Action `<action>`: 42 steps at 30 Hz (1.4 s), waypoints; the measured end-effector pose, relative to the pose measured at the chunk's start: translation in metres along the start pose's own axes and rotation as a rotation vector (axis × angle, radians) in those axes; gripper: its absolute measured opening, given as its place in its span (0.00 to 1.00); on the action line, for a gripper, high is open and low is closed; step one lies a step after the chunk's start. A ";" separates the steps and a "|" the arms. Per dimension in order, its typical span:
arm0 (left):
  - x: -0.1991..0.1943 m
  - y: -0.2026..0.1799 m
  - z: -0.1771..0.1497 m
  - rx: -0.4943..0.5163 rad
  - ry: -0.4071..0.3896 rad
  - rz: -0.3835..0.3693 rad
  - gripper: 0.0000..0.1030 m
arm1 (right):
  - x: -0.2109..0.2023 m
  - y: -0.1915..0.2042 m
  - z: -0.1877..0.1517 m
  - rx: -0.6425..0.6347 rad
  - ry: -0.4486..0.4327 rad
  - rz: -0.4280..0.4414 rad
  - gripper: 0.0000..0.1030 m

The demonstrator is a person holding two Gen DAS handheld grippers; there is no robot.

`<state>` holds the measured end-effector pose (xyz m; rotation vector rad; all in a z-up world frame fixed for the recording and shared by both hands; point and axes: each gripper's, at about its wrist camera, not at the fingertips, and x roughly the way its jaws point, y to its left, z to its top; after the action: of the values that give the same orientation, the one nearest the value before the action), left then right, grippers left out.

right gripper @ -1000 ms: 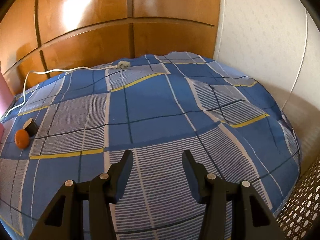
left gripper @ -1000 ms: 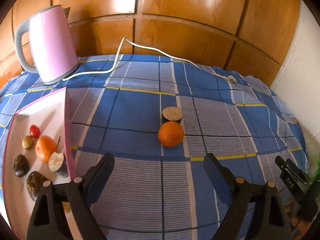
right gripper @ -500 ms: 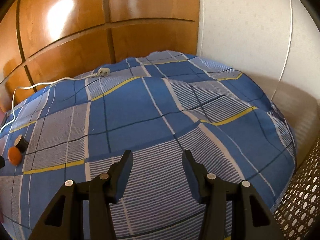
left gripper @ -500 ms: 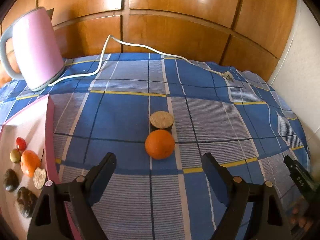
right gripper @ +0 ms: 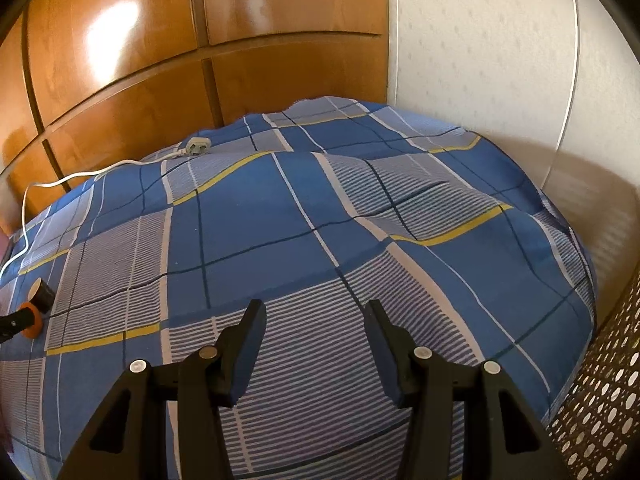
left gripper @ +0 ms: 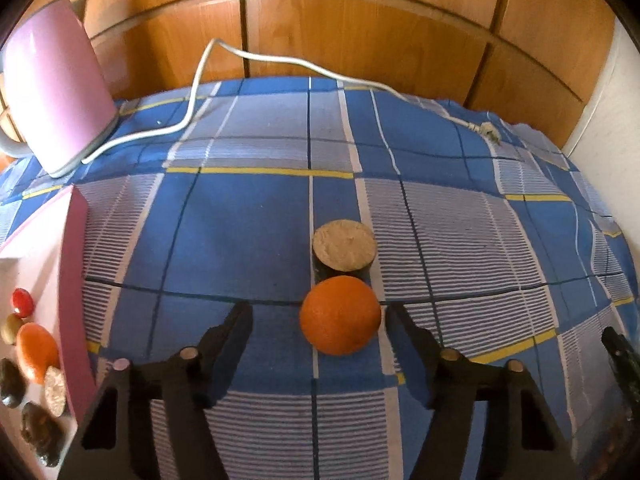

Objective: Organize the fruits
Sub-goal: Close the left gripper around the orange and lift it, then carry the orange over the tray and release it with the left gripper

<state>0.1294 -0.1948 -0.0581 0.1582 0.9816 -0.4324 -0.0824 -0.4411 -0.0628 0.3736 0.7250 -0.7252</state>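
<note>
Left wrist view: the orange (left gripper: 340, 315) lies mid-cloth (left gripper: 248, 236) between the left gripper's (left gripper: 318, 316) jaws, which have just been closing but don't touch it yet; the right gripper (right gripper: 315, 322) hangs open, well apart.

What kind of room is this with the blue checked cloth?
Probably a room in a home, perhaps a kitchen or dining corner. A pink electric kettle with its unplugged cord stands on the checked tablecloth, wooden cupboard doors run behind, and an orange lies out.
</note>
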 end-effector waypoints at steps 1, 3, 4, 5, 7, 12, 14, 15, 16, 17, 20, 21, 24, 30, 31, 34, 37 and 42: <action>0.004 0.001 0.001 -0.010 0.010 -0.012 0.57 | 0.000 0.000 0.000 -0.002 0.002 0.002 0.50; 0.005 -0.002 0.002 -0.002 -0.003 -0.036 0.44 | 0.000 0.002 -0.001 -0.010 0.002 0.007 0.50; 0.004 -0.004 0.002 0.006 -0.001 -0.053 0.38 | 0.001 0.003 -0.002 -0.016 0.003 0.009 0.50; 0.003 -0.005 0.001 0.008 -0.004 -0.050 0.38 | 0.001 0.003 -0.002 -0.019 0.005 0.011 0.50; 0.001 -0.004 -0.002 -0.009 0.005 -0.088 0.38 | 0.002 0.005 -0.003 -0.024 0.007 0.015 0.50; -0.020 0.001 -0.013 -0.030 -0.017 -0.099 0.38 | -0.001 0.010 -0.004 -0.048 -0.003 0.043 0.50; -0.034 0.005 -0.017 -0.039 -0.040 -0.098 0.38 | -0.002 0.015 -0.006 -0.066 0.001 0.059 0.50; -0.041 0.008 -0.019 -0.044 -0.053 -0.095 0.38 | -0.001 0.017 -0.007 -0.076 0.007 0.065 0.50; -0.051 0.013 -0.021 -0.051 -0.072 -0.089 0.38 | -0.001 0.018 -0.007 -0.081 0.010 0.068 0.50; -0.058 0.016 -0.022 -0.057 -0.088 -0.082 0.38 | -0.001 0.020 -0.008 -0.087 0.013 0.071 0.50; -0.083 0.031 -0.026 -0.083 -0.143 -0.053 0.38 | 0.000 0.026 -0.013 -0.112 0.030 0.081 0.50; -0.091 0.038 -0.029 -0.097 -0.159 -0.043 0.38 | -0.001 0.028 -0.014 -0.117 0.033 0.088 0.50; -0.103 0.059 -0.032 -0.133 -0.175 -0.011 0.38 | -0.003 0.040 -0.020 -0.154 0.041 0.115 0.50; -0.117 0.093 -0.046 -0.191 -0.184 0.036 0.38 | -0.008 0.062 -0.029 -0.215 0.054 0.158 0.50; -0.119 0.099 -0.049 -0.201 -0.184 0.042 0.38 | -0.008 0.064 -0.030 -0.220 0.053 0.160 0.50; -0.124 0.114 -0.055 -0.228 -0.187 0.065 0.38 | -0.010 0.068 -0.032 -0.232 0.054 0.162 0.50; -0.128 0.129 -0.060 -0.259 -0.189 0.085 0.38 | -0.009 0.068 -0.033 -0.230 0.062 0.160 0.50; -0.134 0.150 -0.069 -0.296 -0.191 0.122 0.38 | -0.011 0.070 -0.034 -0.237 0.059 0.157 0.50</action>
<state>0.0756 0.0010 0.0055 -0.0890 0.8321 -0.1829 -0.0534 -0.3688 -0.0741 0.2331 0.8183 -0.4752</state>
